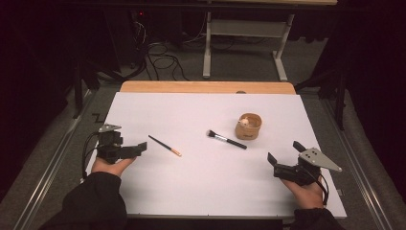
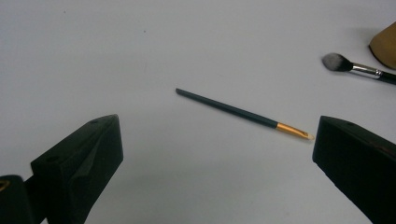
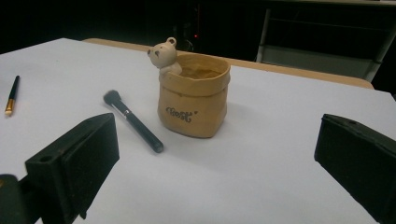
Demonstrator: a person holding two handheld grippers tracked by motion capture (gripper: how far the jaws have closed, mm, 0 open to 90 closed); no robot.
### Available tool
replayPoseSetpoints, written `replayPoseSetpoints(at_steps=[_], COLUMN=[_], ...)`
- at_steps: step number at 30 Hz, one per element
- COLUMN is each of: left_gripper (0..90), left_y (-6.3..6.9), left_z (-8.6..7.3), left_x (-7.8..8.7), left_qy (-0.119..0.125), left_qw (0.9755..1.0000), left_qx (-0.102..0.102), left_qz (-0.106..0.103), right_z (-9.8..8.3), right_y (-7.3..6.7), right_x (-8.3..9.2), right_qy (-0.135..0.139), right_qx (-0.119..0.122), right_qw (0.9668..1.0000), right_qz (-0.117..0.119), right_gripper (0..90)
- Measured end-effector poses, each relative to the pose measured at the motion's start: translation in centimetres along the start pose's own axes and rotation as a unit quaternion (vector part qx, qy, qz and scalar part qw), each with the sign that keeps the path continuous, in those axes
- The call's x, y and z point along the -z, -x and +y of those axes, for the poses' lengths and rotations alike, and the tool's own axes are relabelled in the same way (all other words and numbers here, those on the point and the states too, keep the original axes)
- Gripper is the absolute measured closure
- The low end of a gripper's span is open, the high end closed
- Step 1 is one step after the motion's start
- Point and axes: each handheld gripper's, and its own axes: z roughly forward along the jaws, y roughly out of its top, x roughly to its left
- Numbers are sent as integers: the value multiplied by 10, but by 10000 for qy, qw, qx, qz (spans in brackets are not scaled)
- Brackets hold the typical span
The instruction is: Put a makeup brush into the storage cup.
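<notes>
thin brush (image 2: 243, 113) lies flat on the counter (image 1: 201, 187), dead ahead of the left tool (image 1: 141, 149), just past its tips, bristle end toward the tool's right jaw. nothing gripped. left tool jaws spread wide, empty. fat brush (image 3: 132, 121) lies ahead-left of the right tool (image 1: 285, 155), apart from it, head pointing away, handle end near the pot (image 3: 194, 95). right tool also spread, empty, pot straight ahead between its jaws. pot is upright, bear figure on the rim; inside looks empty as far as visible. judgement: nothing done yet. likely both brushes go in the pot, both pickups left.
</notes>
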Motion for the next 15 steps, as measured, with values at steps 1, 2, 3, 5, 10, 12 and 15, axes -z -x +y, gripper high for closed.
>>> replayPoseSetpoints(at_steps=[1,2,3,5,10,12,15], left_gripper=[22,22,22,22,16,11,6], left_y=[0,0,0,1,8,10,11], left_z=[0,1,1,1,1,2,3], left_x=[0,0,0,-2,-7,-9,-13], left_qy=[-63,-124,-188,-357,-735,-855,-1000], left_qw=[10000,9999,9998,9993,9969,9958,9944], left_qx=[-23,-27,-48,-55,-252,-315,-310], left_qz=[26,57,59,47,73,107,120], right_z=[0,0,0,0,0,0,0], right_y=[0,0,0,0,1,1,0], right_x=[0,0,0,1,1,1,0], right_qy=[8,8,13,14,17,15,-3], right_qx=[4,4,3,-14,-29,-30,-13], right_qw=[10000,10000,10000,10000,10000,10000,10000], right_qz=[-8,-8,-7,-11,-17,-17,-7], right_gripper=[6,6,6,6,6,6,6])
